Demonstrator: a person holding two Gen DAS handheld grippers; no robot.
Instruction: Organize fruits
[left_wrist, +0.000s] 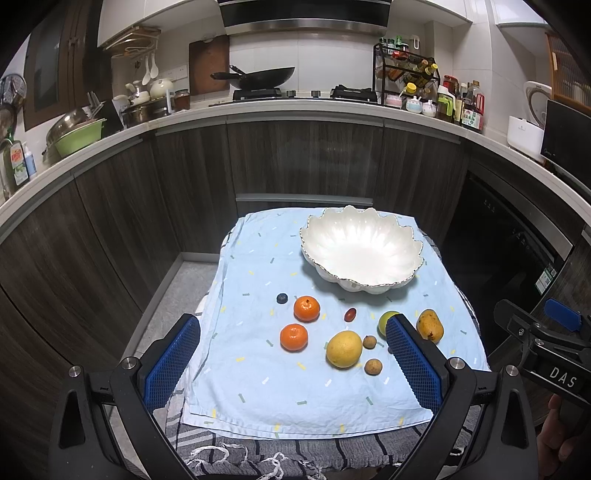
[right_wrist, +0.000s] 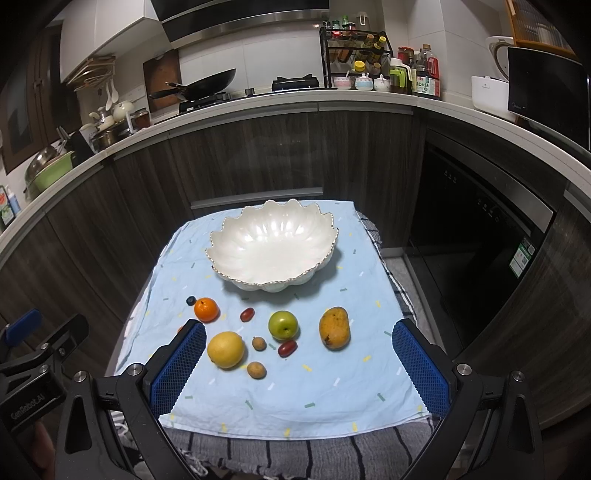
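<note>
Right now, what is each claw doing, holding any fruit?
Left claw: open, holding nothing.
Right claw: open, holding nothing.

bowl (right_wrist: 273, 254): 1 | in front of bowl: tangerines (left_wrist: 306, 308): 2 | lemon (right_wrist: 225, 349): 1 | green apple (right_wrist: 283, 325): 1 | mango (right_wrist: 334, 328): 1 | longans (right_wrist: 256, 369): 2 | red dates (right_wrist: 287, 348): 2 | blueberry (right_wrist: 190, 300): 1

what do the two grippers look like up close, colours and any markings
Both are matte black frames with silver bolts and flat blue cross-hatched pads. The left gripper shows white "GenRobot.AI" lettering in the right wrist view; the right gripper shows "DAS" in the left wrist view. No cables or sleeves visible.
</note>
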